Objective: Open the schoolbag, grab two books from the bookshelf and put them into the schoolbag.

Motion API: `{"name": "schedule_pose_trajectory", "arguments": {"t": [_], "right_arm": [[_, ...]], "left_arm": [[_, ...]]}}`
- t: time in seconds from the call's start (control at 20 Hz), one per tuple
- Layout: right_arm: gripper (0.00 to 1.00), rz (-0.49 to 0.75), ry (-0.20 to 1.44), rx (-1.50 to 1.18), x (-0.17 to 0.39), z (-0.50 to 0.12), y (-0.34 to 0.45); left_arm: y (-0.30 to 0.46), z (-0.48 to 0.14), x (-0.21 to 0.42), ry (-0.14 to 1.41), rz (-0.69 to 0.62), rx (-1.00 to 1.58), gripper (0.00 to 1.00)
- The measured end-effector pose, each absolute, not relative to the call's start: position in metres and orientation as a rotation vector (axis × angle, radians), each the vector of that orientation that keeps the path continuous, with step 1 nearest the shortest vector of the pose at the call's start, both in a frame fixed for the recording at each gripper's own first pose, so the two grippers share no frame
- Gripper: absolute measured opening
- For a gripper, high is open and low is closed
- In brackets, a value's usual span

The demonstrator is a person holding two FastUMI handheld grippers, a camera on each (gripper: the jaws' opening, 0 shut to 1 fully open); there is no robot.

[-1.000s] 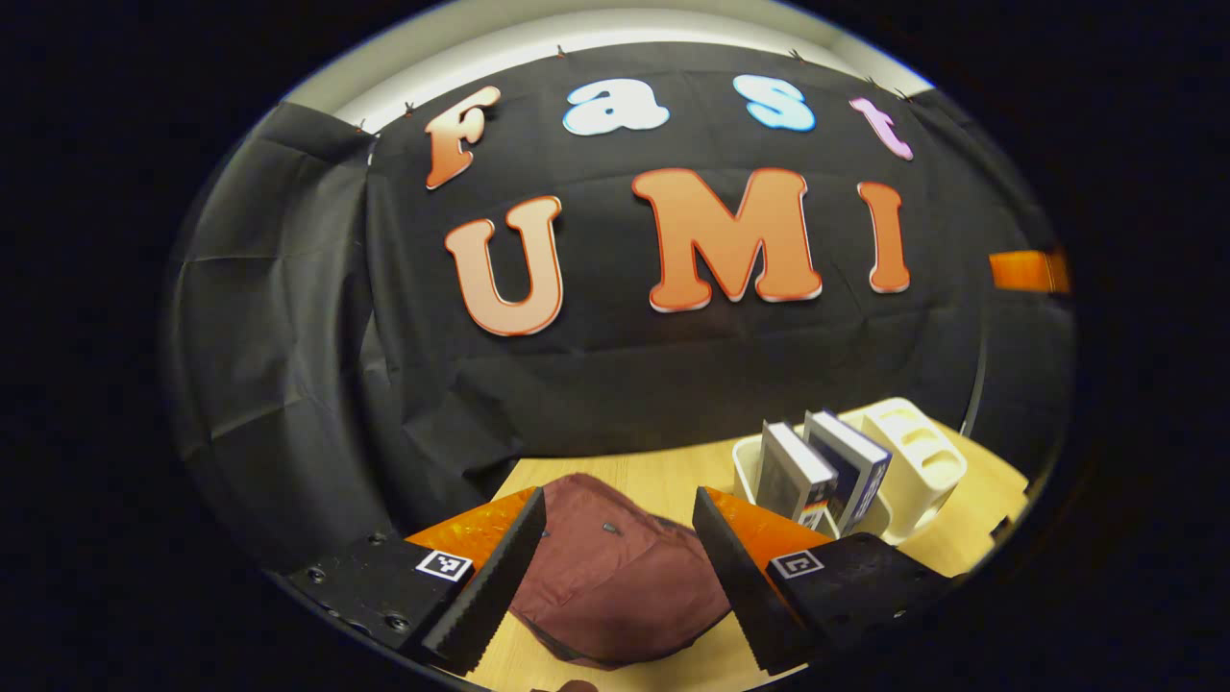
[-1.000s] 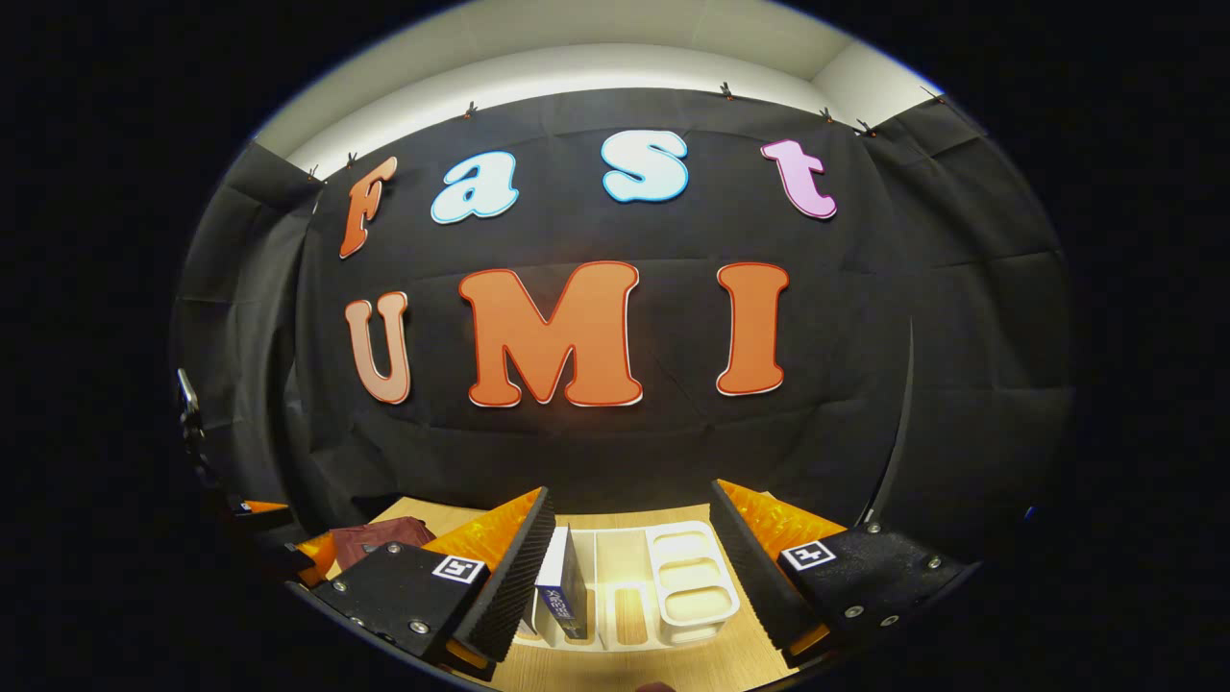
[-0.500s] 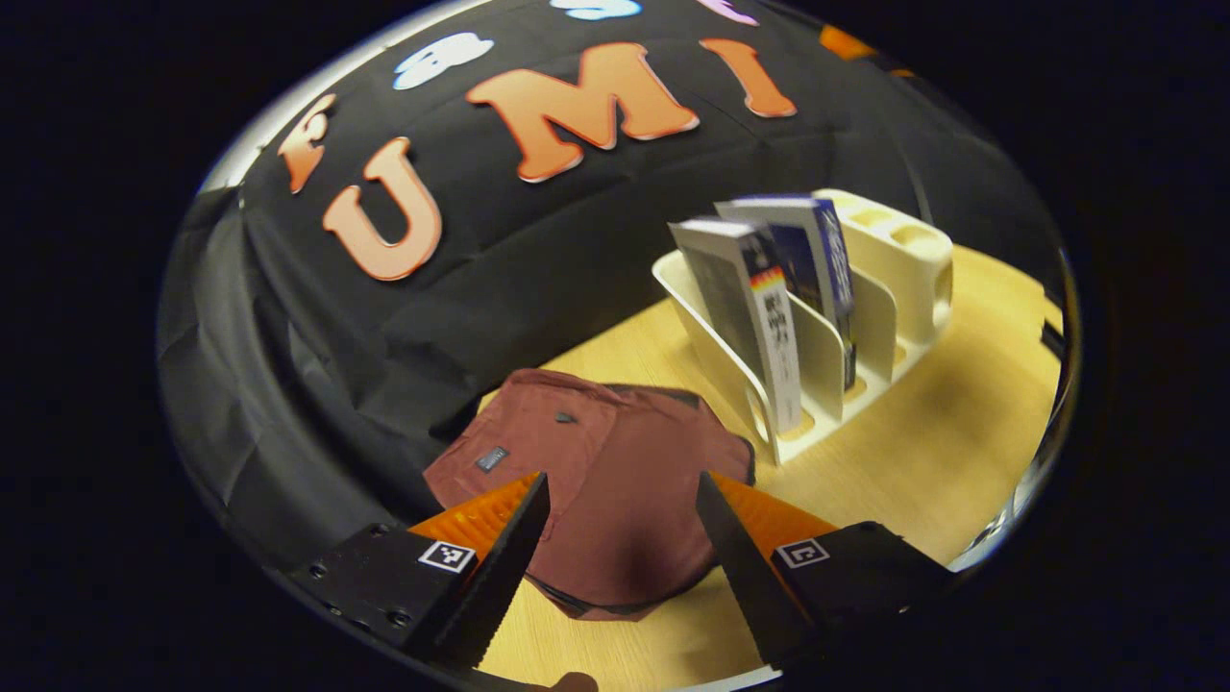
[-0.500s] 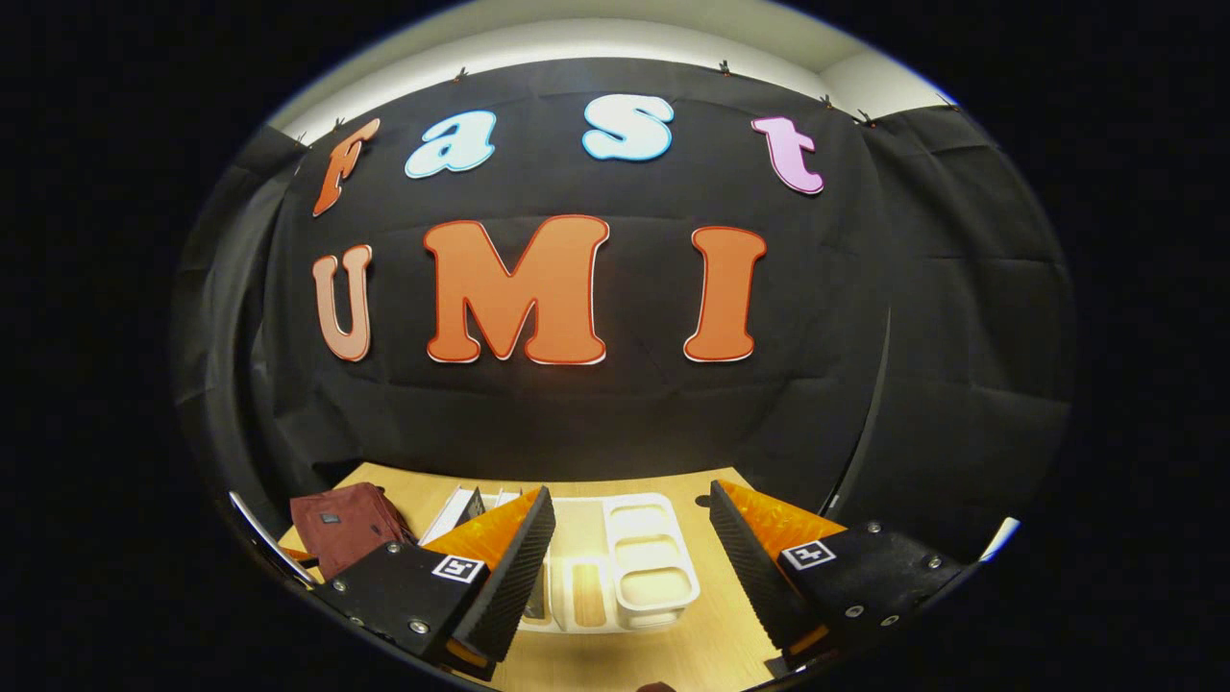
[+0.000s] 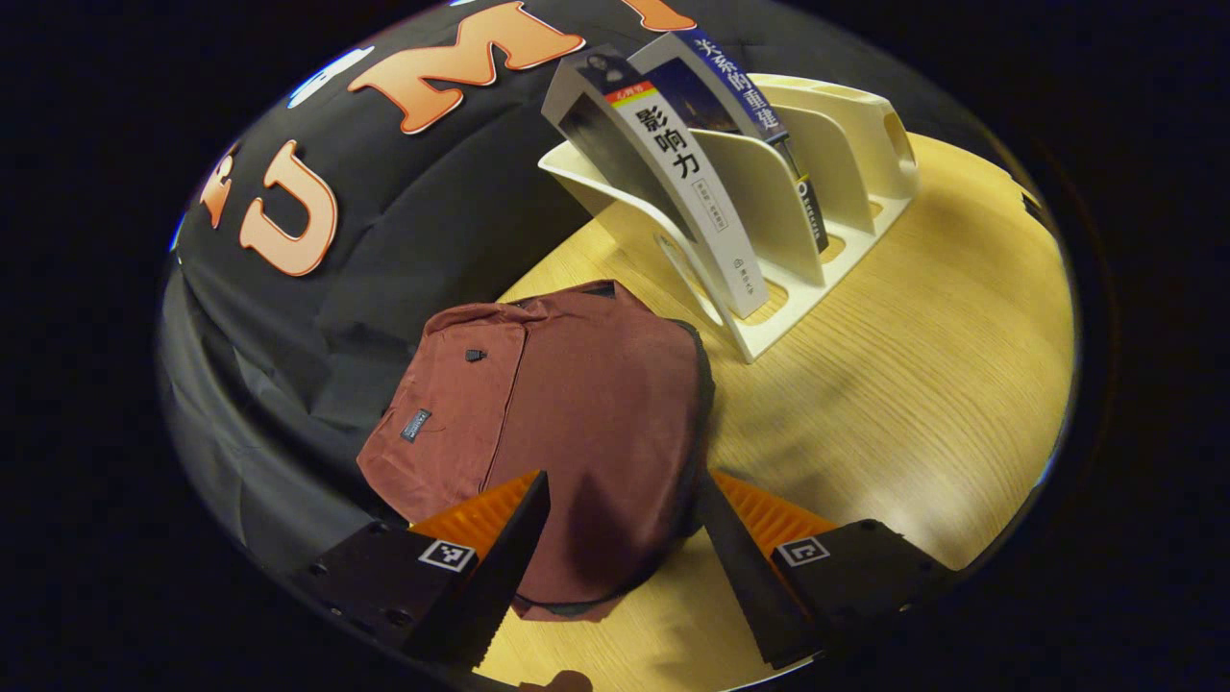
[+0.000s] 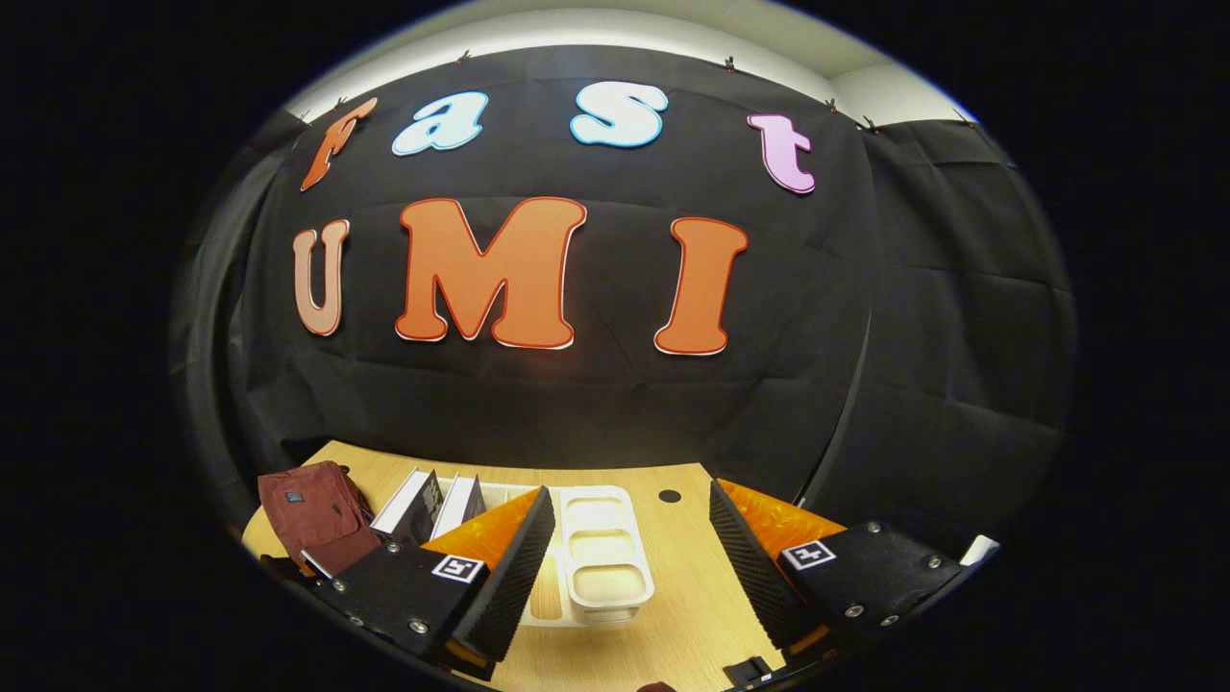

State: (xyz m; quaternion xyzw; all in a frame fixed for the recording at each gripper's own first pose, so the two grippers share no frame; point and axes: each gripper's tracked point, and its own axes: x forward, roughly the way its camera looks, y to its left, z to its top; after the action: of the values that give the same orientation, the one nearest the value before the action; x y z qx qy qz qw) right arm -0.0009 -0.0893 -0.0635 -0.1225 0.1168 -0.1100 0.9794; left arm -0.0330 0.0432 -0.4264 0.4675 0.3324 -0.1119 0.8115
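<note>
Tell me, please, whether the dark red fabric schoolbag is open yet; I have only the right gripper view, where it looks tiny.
Observer: Not yet. In the left gripper view the dark red fabric schoolbag lies flat on the pale wooden table, with no opening visible.
Operator: Where is the left gripper?
Observer: The left gripper is open, poised over the bag's near end.
Operator: And the books?
Observer: A white-spined book and a blue-spined book lean in the cream plastic rack, in its first two slots.
</note>
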Motion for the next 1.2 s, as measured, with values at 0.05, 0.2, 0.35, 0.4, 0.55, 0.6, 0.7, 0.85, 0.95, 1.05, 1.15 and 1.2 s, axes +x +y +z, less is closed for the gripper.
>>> {"name": "schedule_pose_trajectory", "arguments": {"t": [0.05,0.2,0.35,0.4,0.55,0.6,0.7,0.85,0.95,1.05,1.15,1.2], "right_arm": [[0.96,-0.222,0.244,-0.248,0.0,-0.066,-0.091],[0.96,-0.213,0.259,-0.246,0.004,-0.07,-0.089],[0.96,-0.198,0.266,-0.243,0.009,-0.075,-0.084],[0.96,-0.192,0.27,-0.242,0.01,-0.077,-0.082],[0.96,-0.179,0.272,-0.244,0.012,-0.079,-0.078],[0.96,-0.175,0.271,-0.244,0.012,-0.078,-0.078],[0.96,-0.173,0.269,-0.241,0.012,-0.079,-0.079],[0.96,-0.169,0.272,-0.214,0.01,-0.078,-0.079],[0.96,-0.171,0.272,-0.193,0.009,-0.079,-0.082],[0.96,-0.169,0.279,-0.189,0.009,-0.08,-0.082],[0.96,-0.167,0.278,-0.182,0.008,-0.08,-0.083],[0.96,-0.168,0.276,-0.173,0.007,-0.079,-0.082]], "left_arm": [[0.047,-0.429,-0.031,0.731,-0.229,0.995,0.98],[0.042,-0.432,-0.023,0.741,-0.241,0.978,0.98],[0.041,-0.437,-0.024,0.761,-0.276,0.966,0.96],[0.037,-0.44,-0.027,0.776,-0.291,0.961,0.94],[0.033,-0.443,-0.031,0.794,-0.335,0.997,0.61],[0.031,-0.443,-0.031,0.797,-0.341,1.014,0.57],[0.03,-0.445,-0.031,0.805,-0.353,1.057,0.49],[0.032,-0.445,-0.031,0.862,-0.327,1.048,0.35],[0.034,-0.443,-0.029,0.887,-0.286,0.968,0.3],[0.036,-0.444,-0.026,0.914,-0.291,0.944,0.18],[0.035,-0.44,-0.028,0.935,-0.319,0.969,0.12],[0.035,-0.438,-0.026,0.931,-0.333,0.967,0.1]]}}
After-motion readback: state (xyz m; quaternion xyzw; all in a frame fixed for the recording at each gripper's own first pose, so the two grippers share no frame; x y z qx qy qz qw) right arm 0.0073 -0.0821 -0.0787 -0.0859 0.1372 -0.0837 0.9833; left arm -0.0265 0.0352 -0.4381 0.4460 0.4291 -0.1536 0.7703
